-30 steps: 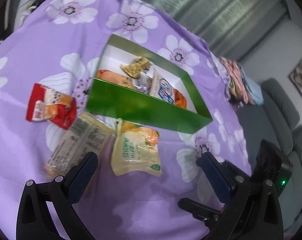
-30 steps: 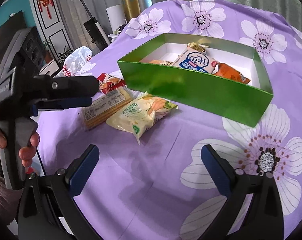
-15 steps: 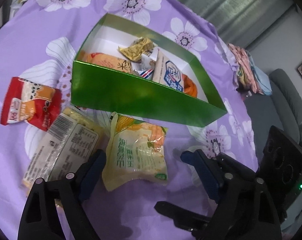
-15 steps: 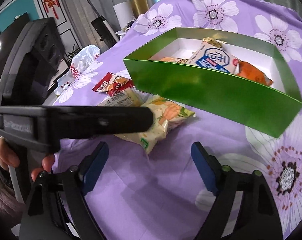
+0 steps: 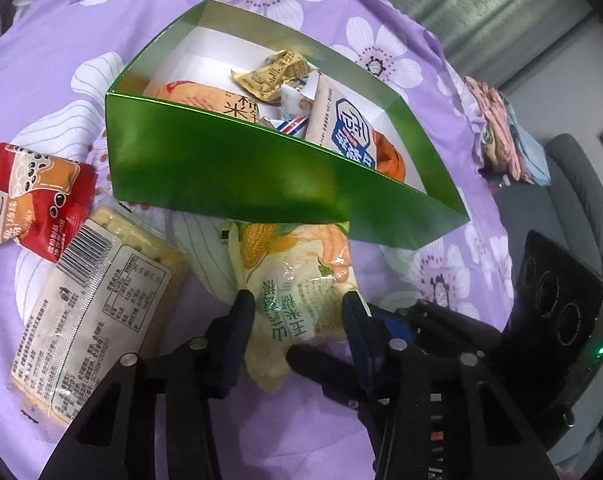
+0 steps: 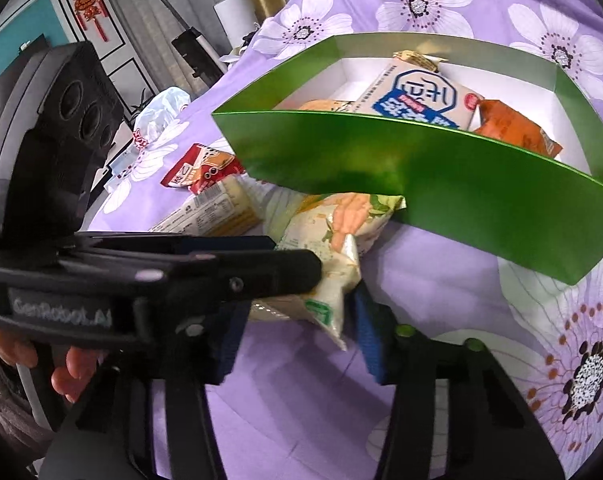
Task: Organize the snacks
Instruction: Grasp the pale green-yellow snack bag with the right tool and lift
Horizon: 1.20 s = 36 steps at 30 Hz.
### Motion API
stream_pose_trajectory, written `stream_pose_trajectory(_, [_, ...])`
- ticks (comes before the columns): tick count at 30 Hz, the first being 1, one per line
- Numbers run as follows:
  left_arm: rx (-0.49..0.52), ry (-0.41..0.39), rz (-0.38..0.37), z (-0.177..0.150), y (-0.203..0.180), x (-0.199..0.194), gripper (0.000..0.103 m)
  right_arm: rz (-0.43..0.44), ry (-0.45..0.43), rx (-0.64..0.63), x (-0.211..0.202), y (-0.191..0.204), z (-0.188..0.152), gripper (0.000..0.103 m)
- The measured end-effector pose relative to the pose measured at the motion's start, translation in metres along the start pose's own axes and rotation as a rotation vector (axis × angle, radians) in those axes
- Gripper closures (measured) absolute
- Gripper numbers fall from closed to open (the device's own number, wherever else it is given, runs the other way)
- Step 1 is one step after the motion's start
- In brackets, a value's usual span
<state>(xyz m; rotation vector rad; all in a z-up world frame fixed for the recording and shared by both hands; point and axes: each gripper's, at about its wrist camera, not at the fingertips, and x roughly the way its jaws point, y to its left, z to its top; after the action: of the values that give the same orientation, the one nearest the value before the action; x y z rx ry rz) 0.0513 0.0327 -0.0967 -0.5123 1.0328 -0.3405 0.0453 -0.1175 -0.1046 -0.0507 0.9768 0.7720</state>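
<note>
Left tool clamps the corn snack bag, long axis toward the green box; right tool gapes beside it.

A surface draped in a purple cloth printed with large white flowers is seen carrying everything; whether a bed or a tabletop lies under it cannot be told. A shallow green cardboard box with a white inside is set on the cloth. Just in front of its near wall, a pale yellow corn-print snack bag is laid, one end tucked against the box. Beside that, a long clear-wrapped cracker pack with a barcode label is spread flat, and a red crinkled snack packet is found touching its far end. The same row is picked up from the right wrist view.
</note>
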Motion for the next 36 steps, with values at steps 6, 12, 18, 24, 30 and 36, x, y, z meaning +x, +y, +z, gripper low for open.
stream_pose_trajectory(6, [-0.013, 0.022, -0.073, -0.001, -0.003, 0.006, 0.065, -0.030, -0.006, -0.023, -0.001, 0.003, -0.002, 0.062])
stream_pose_trajectory(12, [0.025, 0.019, -0.081, -0.008, -0.017, 0.000, 0.068, -0.034, -0.025, -0.030, -0.016, 0.004, -0.008, 0.066])
stream_pose_trajectory(18, [0.072, -0.002, -0.105, -0.018, -0.035, -0.011, 0.068, -0.060, -0.053, -0.048, -0.039, 0.012, -0.015, 0.066])
stream_pose_trajectory(24, [0.122, -0.065, -0.114, -0.025, -0.056, -0.031, 0.068, -0.077, -0.099, -0.083, -0.065, 0.023, -0.017, 0.066])
stream_pose_trajectory(30, [0.147, -0.101, -0.121, -0.026, -0.074, -0.038, 0.068, -0.087, -0.137, -0.104, -0.085, 0.025, -0.015, 0.066])
stream_pose_trajectory(36, [0.180, -0.129, -0.122, -0.012, -0.086, -0.040, 0.068, -0.092, -0.178, -0.103, -0.095, 0.019, -0.006, 0.066])
